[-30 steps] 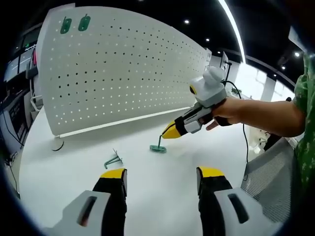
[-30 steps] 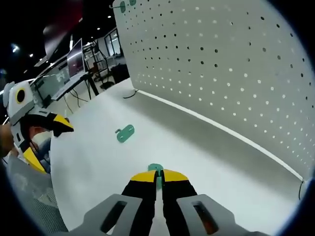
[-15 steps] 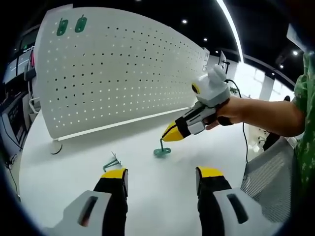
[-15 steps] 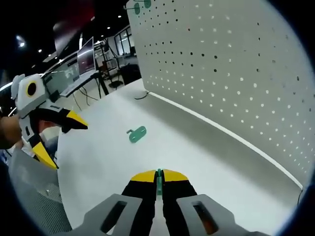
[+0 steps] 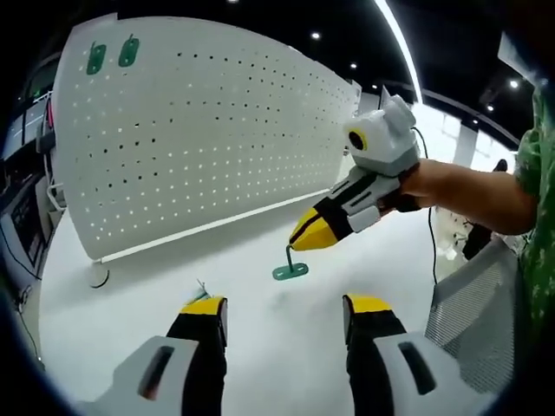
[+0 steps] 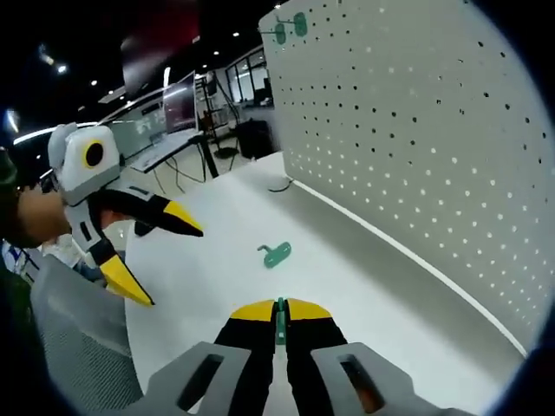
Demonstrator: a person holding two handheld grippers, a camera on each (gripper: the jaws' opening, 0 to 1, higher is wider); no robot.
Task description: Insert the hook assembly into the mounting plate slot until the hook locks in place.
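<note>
The right gripper (image 5: 305,238), clamped on a hook (image 5: 290,267), could drop it ahead of the wide-open, empty left gripper (image 5: 282,308) if the thin stem slips.

A white surface (image 5: 286,321) spreads across the lower half of the left gripper view and runs through the middle of the right gripper view. At the far left of the left gripper view, a dark cable (image 5: 98,279) loops on it near the edge. A grey mesh chair back (image 5: 473,299) sits at the lower right. In the right gripper view, desks with monitors (image 6: 178,108) stand at upper left, under small ceiling lights (image 6: 234,35).
</note>
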